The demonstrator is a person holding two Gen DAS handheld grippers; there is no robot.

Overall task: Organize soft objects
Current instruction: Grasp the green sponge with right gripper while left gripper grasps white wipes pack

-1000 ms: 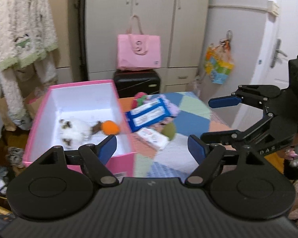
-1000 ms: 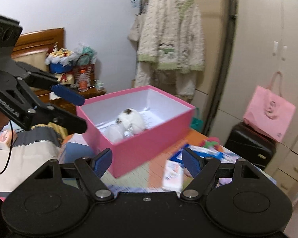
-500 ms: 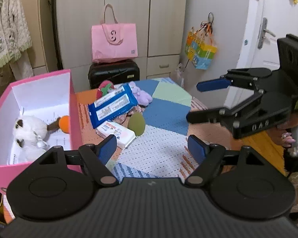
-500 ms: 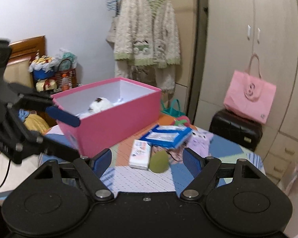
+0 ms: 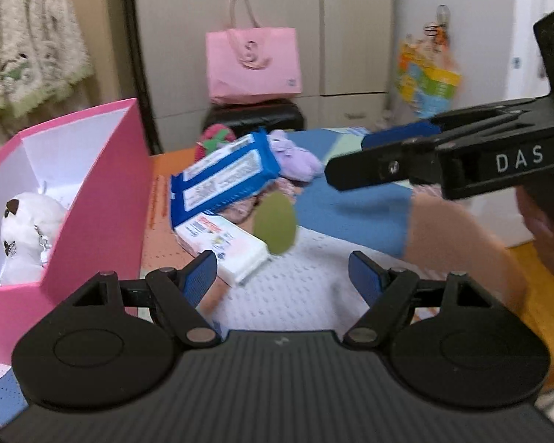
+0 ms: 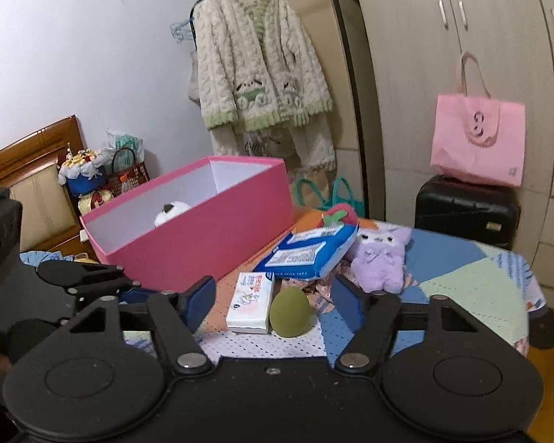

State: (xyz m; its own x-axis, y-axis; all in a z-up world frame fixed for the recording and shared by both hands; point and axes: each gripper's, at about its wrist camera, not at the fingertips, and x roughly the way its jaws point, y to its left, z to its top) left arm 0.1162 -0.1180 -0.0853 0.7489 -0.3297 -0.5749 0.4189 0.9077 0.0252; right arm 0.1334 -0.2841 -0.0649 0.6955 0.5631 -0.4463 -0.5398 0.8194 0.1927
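Patchwork cloth point(image 6: 458, 280) — green egg point(image 6: 290, 312) resting.

A pink box point(image 6: 203, 243) with white inner walls holds a white plush point(image 5: 26, 236) with brown marks. Beside it lie a blue-and-white pack point(image 6: 310, 253), an olive-green egg shape point(image 6: 291, 312) and a lilac plush point(image 6: 380, 258) — all on a patchwork cloth point(image 6: 461, 269) of blue, pale green and orange.

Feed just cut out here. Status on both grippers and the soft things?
Left gripper open, empty. Right gripper open, jaws just closing, empty. Olive egg-shaped sponge ahead, beside white tissue pack. White plush toy already in pink box.
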